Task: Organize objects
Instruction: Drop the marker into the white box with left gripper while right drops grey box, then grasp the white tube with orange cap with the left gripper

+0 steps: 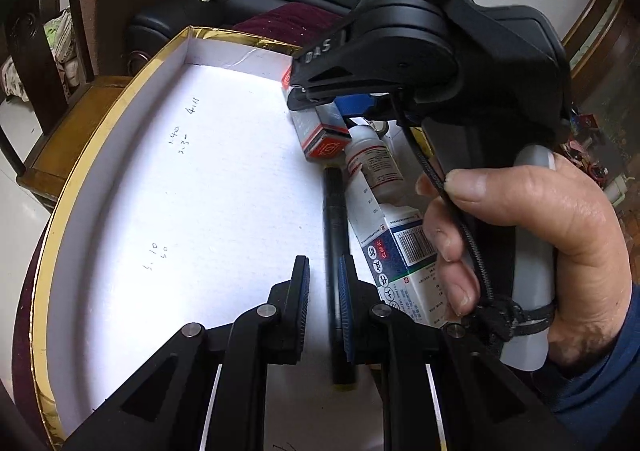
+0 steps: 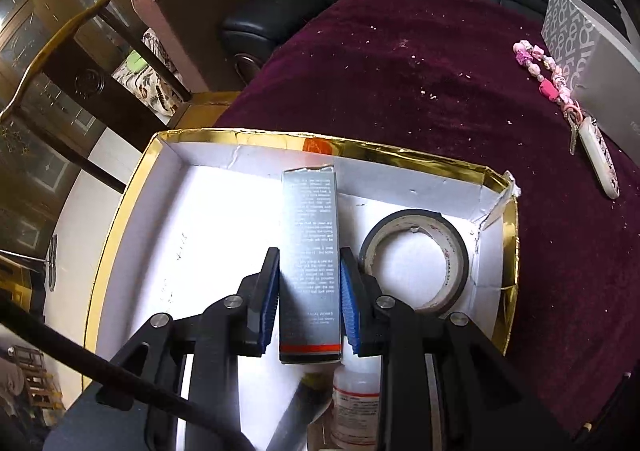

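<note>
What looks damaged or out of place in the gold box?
The gold box is torn at its far right corner: the white inner wall is split and bent outward. A crease also runs across the far wall. The tape roll and grey carton look intact.

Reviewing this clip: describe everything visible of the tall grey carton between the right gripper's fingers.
The grey carton is a slim rectangular cardboard box, silvery grey with small white print and a red band near its near end. It lies lengthwise inside the gold-rimmed white tray, pointing toward the far wall. The right gripper straddles it, blue pads close to both long sides; firm contact cannot be confirmed. A tape roll sits beside it, a white bottle at its near end.
</note>
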The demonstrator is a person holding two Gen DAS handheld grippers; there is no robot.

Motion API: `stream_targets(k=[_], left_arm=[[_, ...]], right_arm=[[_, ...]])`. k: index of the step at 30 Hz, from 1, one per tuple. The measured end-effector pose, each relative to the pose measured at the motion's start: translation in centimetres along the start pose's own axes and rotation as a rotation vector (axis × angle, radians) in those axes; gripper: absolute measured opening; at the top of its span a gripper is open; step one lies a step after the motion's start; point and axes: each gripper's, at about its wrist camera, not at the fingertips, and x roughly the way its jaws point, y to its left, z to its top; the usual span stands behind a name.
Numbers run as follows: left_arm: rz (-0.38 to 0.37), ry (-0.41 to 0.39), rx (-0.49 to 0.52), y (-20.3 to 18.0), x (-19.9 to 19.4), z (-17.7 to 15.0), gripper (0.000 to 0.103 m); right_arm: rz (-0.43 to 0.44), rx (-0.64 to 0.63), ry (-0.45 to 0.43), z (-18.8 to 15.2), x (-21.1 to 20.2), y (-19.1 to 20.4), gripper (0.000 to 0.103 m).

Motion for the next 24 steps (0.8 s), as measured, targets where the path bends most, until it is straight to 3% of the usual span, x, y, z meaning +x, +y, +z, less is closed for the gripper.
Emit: stream_targets(k=[10, 13, 17, 24], left_arm=[[0.088, -0.088, 0.072, -1.3, -2.9, -1.8, 0.012], [0.103, -0.117, 0.090, -2.0, -3.9, -3.1, 0.012], [0.105, -0.139, 0.112, -2.5, -4.9, -2.7, 0.012], [0.079, -0.165, 0.192, -7.6, -5.5, -3.6, 0.013]], right_arm=[[0.013, -0.008, -0.072, -2.1, -3.7, -0.1, 0.026], [-0.025, -0.042, -0.112, -3.9, -5.7, 0.2, 0.027], [-0.081, -0.076, -0.182, -6.9, -8.8, -0.2, 0.040], [-0.167, -0.099, -0.280, -12.5, -14.0, -2.8, 0.046]])
